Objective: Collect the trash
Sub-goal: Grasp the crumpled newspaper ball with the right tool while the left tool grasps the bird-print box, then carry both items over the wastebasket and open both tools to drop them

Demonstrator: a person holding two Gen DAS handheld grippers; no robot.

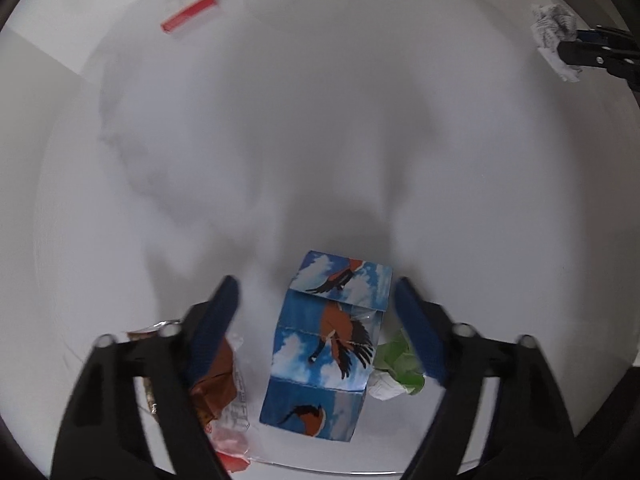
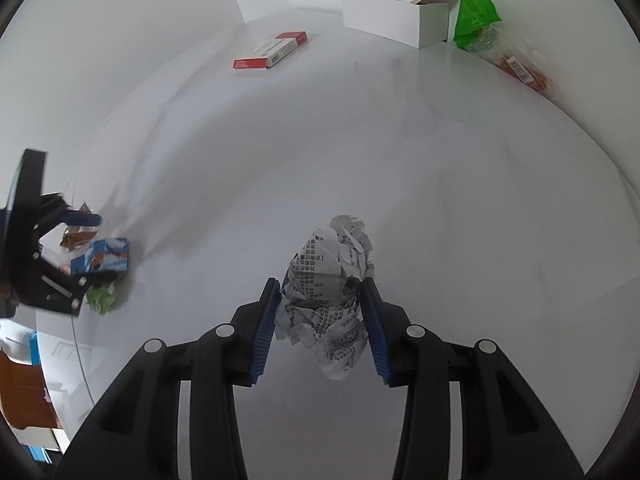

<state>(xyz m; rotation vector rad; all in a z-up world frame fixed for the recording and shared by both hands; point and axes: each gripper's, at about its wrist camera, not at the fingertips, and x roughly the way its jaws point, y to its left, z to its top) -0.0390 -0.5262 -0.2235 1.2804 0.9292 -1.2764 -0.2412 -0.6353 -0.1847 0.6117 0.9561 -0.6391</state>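
White round tabletop [image 2: 440, 168]: smooth, faintly glossy, soft reflections. Crumpled ball of printed white paper [image 2: 328, 292]: matt, creased, rough. Blue bird-print folded carton [image 1: 328, 344]: coated card, slight sheen. Brown crinkled snack wrapper [image 1: 216, 384]: shiny plastic film. Green crumpled paper scrap [image 1: 400, 360]: matt. Red-and-white flat box [image 2: 272, 51]: smooth card. Gripper finger pads [image 2: 264, 336]: blue ribbed rubber on matt black plastic.

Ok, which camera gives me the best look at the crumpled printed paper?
Right wrist: the crumpled printed paper fills the centre, clamped by the right gripper. Left wrist shows it only small, at the top-right edge.
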